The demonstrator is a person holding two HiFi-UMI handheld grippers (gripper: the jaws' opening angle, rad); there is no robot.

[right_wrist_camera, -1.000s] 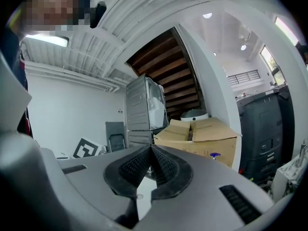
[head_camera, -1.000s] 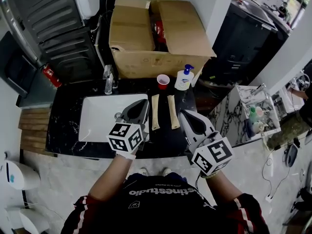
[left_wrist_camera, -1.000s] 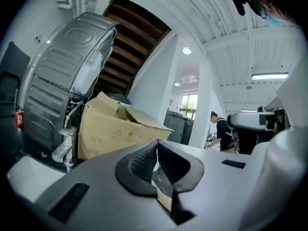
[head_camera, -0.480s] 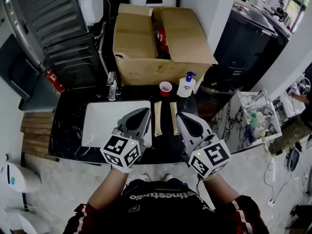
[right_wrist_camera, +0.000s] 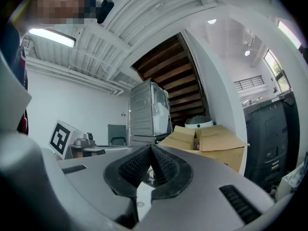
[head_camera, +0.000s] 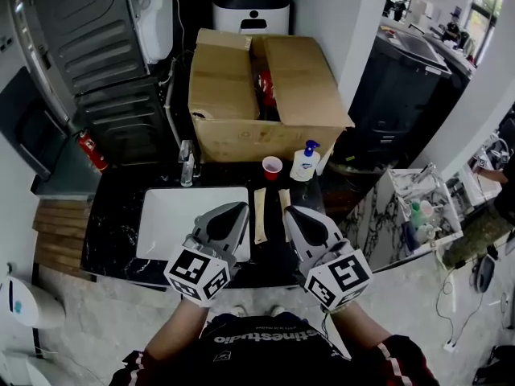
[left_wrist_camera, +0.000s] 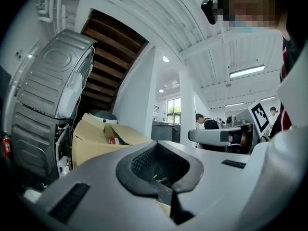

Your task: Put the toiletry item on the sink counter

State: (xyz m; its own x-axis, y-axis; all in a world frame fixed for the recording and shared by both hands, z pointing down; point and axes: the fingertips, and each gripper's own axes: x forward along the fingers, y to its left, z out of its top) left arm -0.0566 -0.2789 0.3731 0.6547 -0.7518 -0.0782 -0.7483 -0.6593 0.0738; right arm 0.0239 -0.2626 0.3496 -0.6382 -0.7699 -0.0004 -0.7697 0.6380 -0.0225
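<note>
- Since the earlier frame, the left hand-held gripper point(head_camera: 228, 218) has lifted. It now hangs over the right edge of the sink basin point(head_camera: 173, 215), jaws together and empty.
- The right hand-held gripper point(head_camera: 301, 222), right of the basin, is also closed on nothing.
- Two beige tubes point(head_camera: 260, 214), probably the toiletry items, lie on the dark worktop point(head_camera: 113, 232) just right of the basin, so the placing looks done.
- Behind the basin stand a soap bottle point(head_camera: 304, 163), a red cup point(head_camera: 273, 167) and a cardboard box point(head_camera: 265, 95).

Head view: steeply down onto black marble counter point(head_camera: 113, 219).
Gripper views: level, low; all share brown cardboard box point(right_wrist_camera: 211, 146).
</note>
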